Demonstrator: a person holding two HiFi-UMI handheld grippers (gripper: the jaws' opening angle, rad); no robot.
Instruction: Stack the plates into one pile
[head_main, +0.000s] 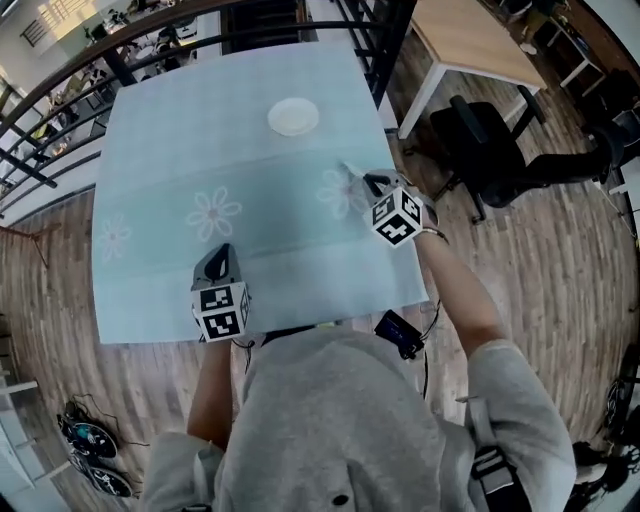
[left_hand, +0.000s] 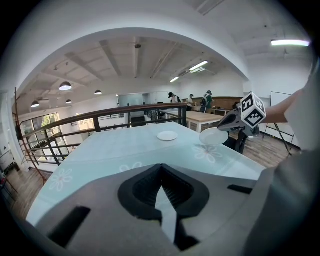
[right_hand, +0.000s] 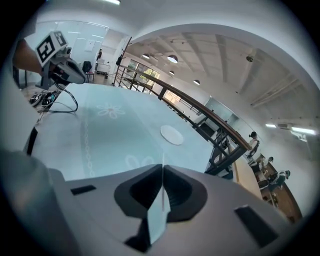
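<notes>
We note right claw (right_hand: 162, 170) pinching white plate (left_hand: 214, 136) by rim, above tabletop (head_main: 170, 150); left claw (left_hand: 160, 172) pressed together, empty; second plate (head_main: 293, 116) lies apart, stacking not yet done.

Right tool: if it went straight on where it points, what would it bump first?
The right tool, gripping a plate edge-on, would likely reach the blue tablecloth near the other plate, maybe that plate itself; depth is unclear.

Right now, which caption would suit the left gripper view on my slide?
Left gripper, shut and empty, faces the table; right gripper holds one plate above it, a second plate lies beyond.
</notes>
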